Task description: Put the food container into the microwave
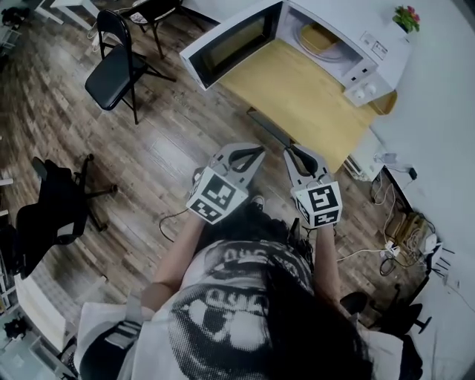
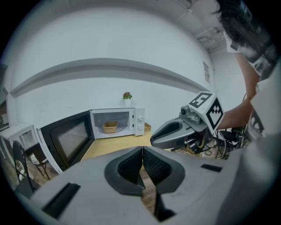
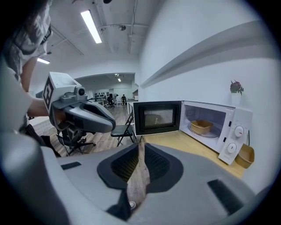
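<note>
The white microwave (image 1: pixel 349 52) stands on a wooden table (image 1: pixel 297 96) with its door (image 1: pixel 230 41) swung open to the left. A tan food container (image 1: pixel 319 38) sits inside on the turntable; it also shows in the left gripper view (image 2: pixel 109 127) and the right gripper view (image 3: pixel 202 126). My left gripper (image 1: pixel 257 151) and right gripper (image 1: pixel 289 152) hang side by side close to my body, short of the table's near edge. Both are shut and hold nothing. The left gripper's jaws (image 2: pixel 142 151) and the right gripper's jaws (image 3: pixel 140 143) point toward the microwave.
A second tan container (image 3: pixel 244 156) stands on the table right of the microwave. A small potted plant (image 1: pixel 407 16) sits on top. A black folding chair (image 1: pixel 119 67) and an office chair (image 1: pixel 59 208) stand on the wood floor at left. Cables and a power strip (image 1: pixel 404 237) lie at right.
</note>
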`<action>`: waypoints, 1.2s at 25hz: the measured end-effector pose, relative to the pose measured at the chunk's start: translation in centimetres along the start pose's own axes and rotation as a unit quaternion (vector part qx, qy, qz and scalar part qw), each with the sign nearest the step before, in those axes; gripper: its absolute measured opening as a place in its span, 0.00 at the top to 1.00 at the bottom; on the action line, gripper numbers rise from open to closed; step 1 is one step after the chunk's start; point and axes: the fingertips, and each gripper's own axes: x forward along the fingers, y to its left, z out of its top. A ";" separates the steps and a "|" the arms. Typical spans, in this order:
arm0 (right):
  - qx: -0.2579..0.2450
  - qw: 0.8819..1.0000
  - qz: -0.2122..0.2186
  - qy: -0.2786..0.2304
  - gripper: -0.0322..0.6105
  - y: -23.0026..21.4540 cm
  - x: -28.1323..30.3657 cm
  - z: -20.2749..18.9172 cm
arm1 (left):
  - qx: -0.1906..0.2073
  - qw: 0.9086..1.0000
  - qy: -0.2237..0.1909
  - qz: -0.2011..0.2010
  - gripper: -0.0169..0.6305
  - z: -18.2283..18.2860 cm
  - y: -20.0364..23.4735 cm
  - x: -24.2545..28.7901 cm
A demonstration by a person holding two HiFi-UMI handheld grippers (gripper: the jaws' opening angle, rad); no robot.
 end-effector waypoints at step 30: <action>-0.006 0.995 0.089 -0.038 0.94 7.2 -11.7 -5.2 | 0.018 0.999 -0.003 0.051 0.97 -1.4 -14.3 -4.7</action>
